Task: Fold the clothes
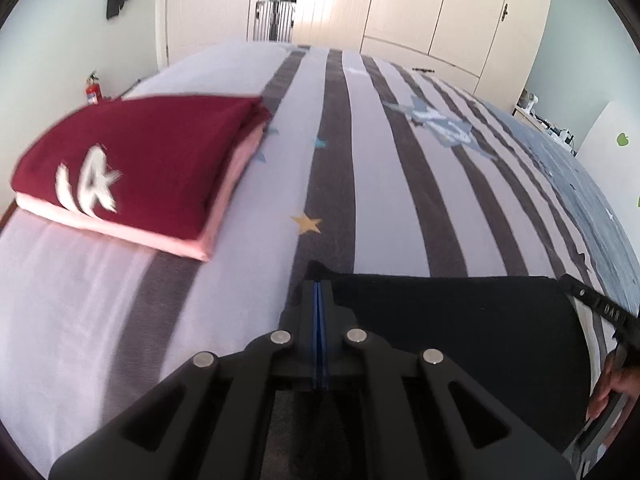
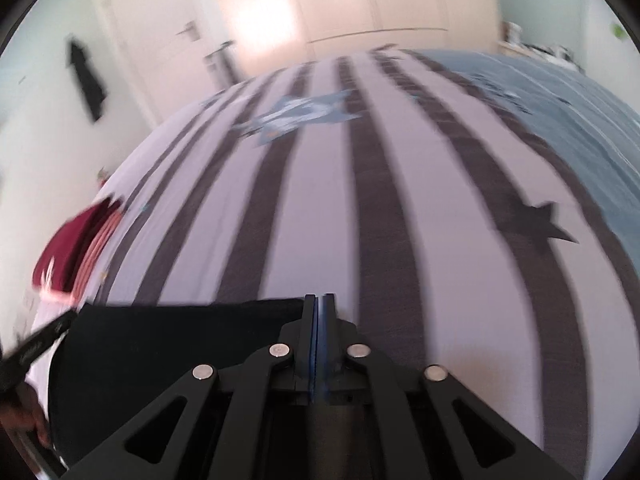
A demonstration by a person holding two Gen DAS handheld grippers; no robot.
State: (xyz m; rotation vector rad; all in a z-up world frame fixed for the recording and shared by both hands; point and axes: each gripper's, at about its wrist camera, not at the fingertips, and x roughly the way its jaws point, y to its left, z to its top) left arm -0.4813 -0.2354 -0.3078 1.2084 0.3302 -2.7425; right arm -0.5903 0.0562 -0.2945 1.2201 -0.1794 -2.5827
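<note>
Holding: black garment (image 1: 452, 344) pinched at two corners, stretched flat between both tools, low over the striped bedspread (image 1: 372, 184)
Left gripper (image 1: 318, 286): fingers pressed together, clamped on the garment's left corner, cloth running off toward 3 o'clock in the left wrist view
Right gripper (image 2: 319, 300): fingers near closed, thin gap only, clamped on the garment's right corner, cloth spreading toward 9 o'clock in the right wrist view
Garment edge: straight and level along the far side, dark fabric filling the near space between the tools
Folded pile: maroon top (image 1: 132, 164) with white lettering stacked on a pink piece (image 1: 224, 200), out at 10 o'clock from the left gripper, well apart from the black garment
Bedspread: grey and pale stripes, yellow star (image 1: 306, 224) just beyond the left fingertips at 12 o'clock
Far room: cream wardrobe doors (image 1: 436, 8) at 12 o'clock, red fire extinguisher (image 1: 93, 90) against the wall at 10 o'clock
Right view: blurred
</note>
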